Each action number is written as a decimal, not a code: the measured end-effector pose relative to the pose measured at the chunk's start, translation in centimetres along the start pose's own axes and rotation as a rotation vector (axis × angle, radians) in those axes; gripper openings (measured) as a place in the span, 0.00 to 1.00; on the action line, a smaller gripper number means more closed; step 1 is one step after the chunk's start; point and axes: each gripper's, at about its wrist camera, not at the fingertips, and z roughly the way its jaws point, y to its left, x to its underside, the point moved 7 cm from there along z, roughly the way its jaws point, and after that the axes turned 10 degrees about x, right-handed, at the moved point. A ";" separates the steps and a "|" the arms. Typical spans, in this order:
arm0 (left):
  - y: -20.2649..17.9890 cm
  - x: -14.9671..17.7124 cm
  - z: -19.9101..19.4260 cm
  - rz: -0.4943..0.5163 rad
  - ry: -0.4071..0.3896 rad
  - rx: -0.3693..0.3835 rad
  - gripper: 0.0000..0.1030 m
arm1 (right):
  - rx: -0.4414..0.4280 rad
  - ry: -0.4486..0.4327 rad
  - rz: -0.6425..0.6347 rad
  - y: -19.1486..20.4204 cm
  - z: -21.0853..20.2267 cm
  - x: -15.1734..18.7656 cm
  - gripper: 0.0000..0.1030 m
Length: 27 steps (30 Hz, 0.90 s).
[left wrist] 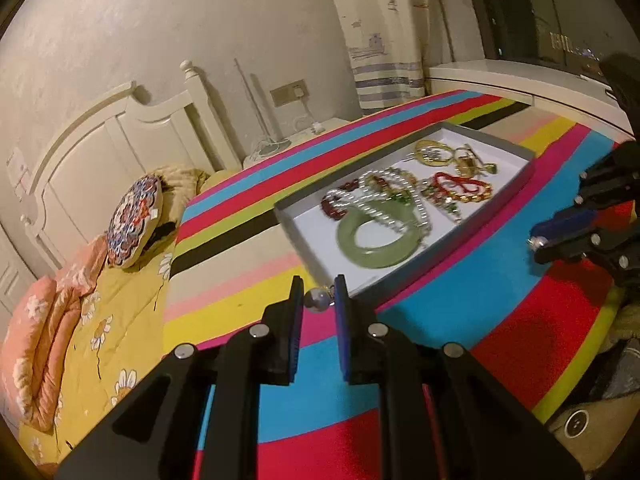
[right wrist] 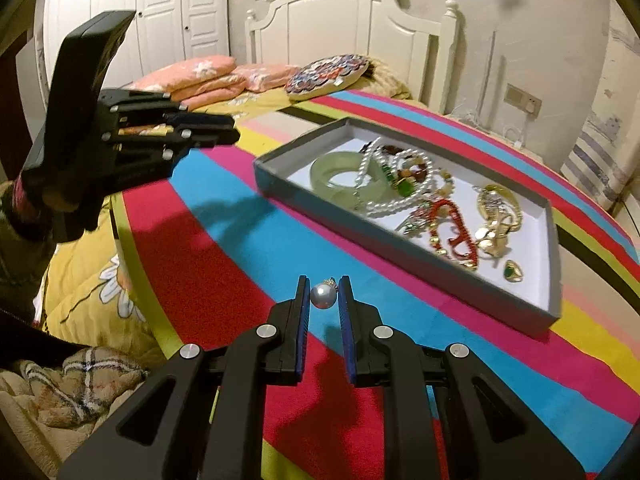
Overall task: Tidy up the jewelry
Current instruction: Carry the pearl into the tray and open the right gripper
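Right wrist view alone shows wardrobe [right wrist: 160, 12], green pendant [right wrist: 513, 271]

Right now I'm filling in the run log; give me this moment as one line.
left gripper: shut on pearl earring | right gripper: shut on pearl earring | jewelry tray: on striped blanket, full

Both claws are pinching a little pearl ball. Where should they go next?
Probably carry each pearl earring over to the grey tray and let go there: the other jewelry already lies inside it, and both pearls are clamped above the striped blanket, outside the tray.
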 end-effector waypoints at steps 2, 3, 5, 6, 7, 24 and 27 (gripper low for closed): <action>-0.7 -0.6 0.1 0.008 -0.001 0.003 0.14 | 0.006 -0.009 0.016 -0.6 -0.2 -0.2 0.16; -1.1 -0.9 0.1 0.012 -0.004 0.006 0.14 | 0.010 -0.013 0.022 -1.0 -0.3 -0.3 0.16; -1.7 -1.6 0.3 0.019 -0.009 0.010 0.14 | 0.021 -0.023 0.032 -1.5 -0.6 -0.4 0.16; -1.9 -1.8 0.5 0.020 -0.009 0.014 0.14 | 0.025 -0.026 0.037 -1.8 -0.6 -0.5 0.16; -2.1 -2.2 0.7 0.022 -0.008 0.019 0.14 | 0.031 -0.028 0.039 -2.1 -0.7 -0.7 0.16; -7.8 -7.3 6.7 -0.074 -0.018 0.189 0.14 | 0.139 -0.032 0.130 -8.5 1.0 -1.9 0.16; -8.6 -7.9 8.3 -0.141 -0.011 0.263 0.14 | 0.161 -0.004 0.149 -9.7 2.4 -2.1 0.16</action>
